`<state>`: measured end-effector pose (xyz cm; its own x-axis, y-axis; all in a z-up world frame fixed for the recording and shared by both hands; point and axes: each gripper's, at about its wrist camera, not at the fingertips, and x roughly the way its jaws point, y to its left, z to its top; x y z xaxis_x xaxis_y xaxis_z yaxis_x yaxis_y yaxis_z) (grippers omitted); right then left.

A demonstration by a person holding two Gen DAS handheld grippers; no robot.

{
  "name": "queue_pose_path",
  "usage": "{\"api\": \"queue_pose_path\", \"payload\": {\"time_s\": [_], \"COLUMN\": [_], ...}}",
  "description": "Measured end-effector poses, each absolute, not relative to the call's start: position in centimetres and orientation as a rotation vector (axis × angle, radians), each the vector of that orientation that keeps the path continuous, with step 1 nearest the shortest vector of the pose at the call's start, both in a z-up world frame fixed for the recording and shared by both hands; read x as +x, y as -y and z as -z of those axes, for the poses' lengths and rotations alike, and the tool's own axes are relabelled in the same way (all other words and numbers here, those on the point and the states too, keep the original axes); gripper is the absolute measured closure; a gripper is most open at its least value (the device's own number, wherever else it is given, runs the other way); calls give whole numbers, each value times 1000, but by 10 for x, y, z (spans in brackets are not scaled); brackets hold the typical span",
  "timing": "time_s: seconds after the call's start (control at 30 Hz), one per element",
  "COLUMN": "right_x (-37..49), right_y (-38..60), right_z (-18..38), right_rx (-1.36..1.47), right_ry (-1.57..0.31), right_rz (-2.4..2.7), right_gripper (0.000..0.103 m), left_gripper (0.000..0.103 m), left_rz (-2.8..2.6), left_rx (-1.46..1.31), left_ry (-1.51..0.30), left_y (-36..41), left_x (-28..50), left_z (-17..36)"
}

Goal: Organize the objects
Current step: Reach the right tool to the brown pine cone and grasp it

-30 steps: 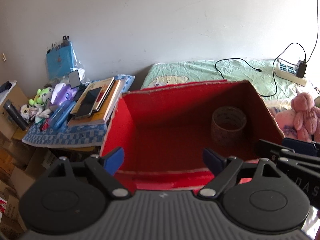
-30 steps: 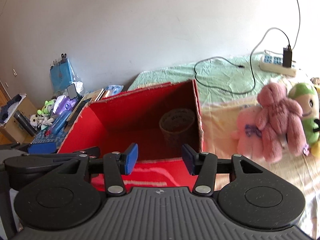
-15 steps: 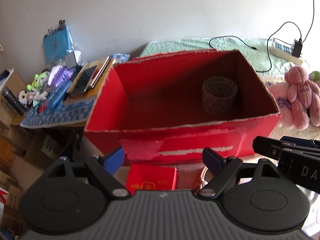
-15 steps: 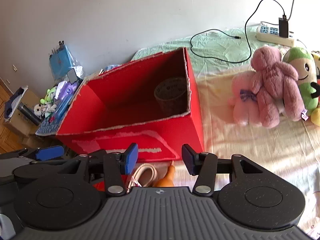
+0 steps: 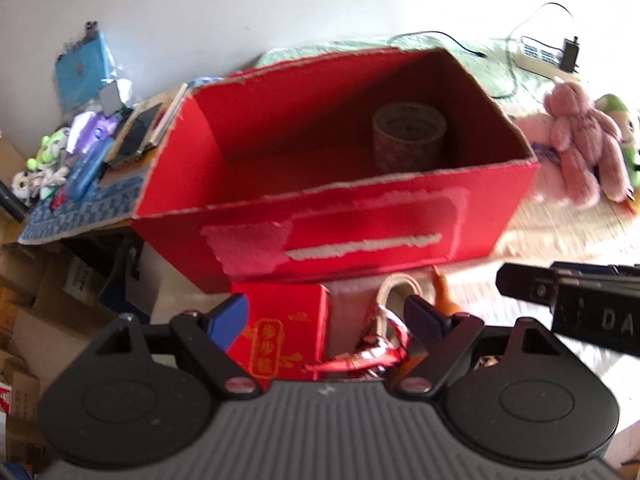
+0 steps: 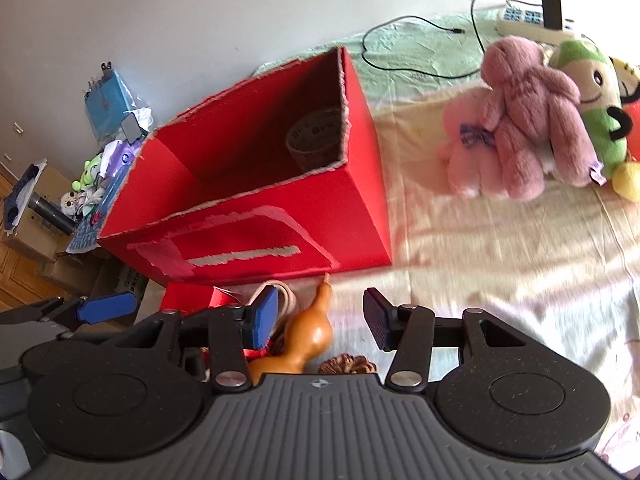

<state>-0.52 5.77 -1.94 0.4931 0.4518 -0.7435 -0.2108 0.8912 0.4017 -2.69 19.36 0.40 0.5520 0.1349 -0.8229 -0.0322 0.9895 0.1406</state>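
Red cardboard box (image 5: 332,216) sits open-topped on the bed (image 6: 500,248), its long torn front wall facing me and its left end near the cluttered side counter (image 5: 76,208). Inside it, toward the right rear corner, I see a roll of brown tape (image 5: 409,136) standing on the box floor, and nothing else that I can make out in there.

On the bed to the right of the box, well apart from it, a pink plush bear (image 6: 532,120) leans against a paler pink plush toy (image 6: 464,148), with a green plush toy (image 6: 596,88) just beside them. Behind those, a white power strip (image 6: 532,24) lies with a black charger plugged in and a cable running across the green sheet.

Just in front of the box lies a cluster of small things: a small red gift box (image 5: 280,340) with gold print, an orange gourd (image 6: 308,336), a coil of cream cord (image 5: 396,292), and some red ribbon I can't read clearly.

My left gripper (image 5: 326,316) hangs over the gift box and ribbon with its fingers spread wide, holding nothing. My right gripper (image 6: 320,316) has its fingers spread too, the gourd showing between them but not pinched.
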Motion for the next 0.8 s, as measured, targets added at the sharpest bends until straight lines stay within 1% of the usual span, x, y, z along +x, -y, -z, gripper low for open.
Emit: {"api": "queue_pose_path", "payload": {"time_s": [0.07, 0.2, 0.3, 0.37, 0.5, 0.7, 0.77, 0.8], "right_x": [-4, 0, 3, 4, 4, 6, 7, 7], "right_y": [-54, -45, -38, -34, -25, -15, -12, -11], "right_z": [23, 32, 41, 46, 57, 71, 76, 78], "right_rx": [282, 332, 372, 384, 420, 486, 516, 532], "right_ry": [-994, -1055, -1106, -1136, -1180, -1221, -1236, -1243], "right_rz": [-403, -412, -412, -410, -403, -394, -398, -398], "right_gripper": [51, 51, 51, 51, 51, 52, 52, 52], "left_gripper": [16, 22, 23, 25, 34, 36, 37, 40], "left_rz": [-43, 105, 241, 311, 428, 556, 576, 581], "left_rx": [99, 65, 55, 75, 88, 31, 25, 24], "left_ry": [-992, -991, -980, -967, -967, -987, -1012, -1024], "left_y": [-192, -187, -180, -173, -160, -152, -148, -146], "left_x": [-30, -38, -46, -52, -58, -52, -48, -47], "left_z": [-3, -3, -2, 0, 8, 20, 28, 31]}}
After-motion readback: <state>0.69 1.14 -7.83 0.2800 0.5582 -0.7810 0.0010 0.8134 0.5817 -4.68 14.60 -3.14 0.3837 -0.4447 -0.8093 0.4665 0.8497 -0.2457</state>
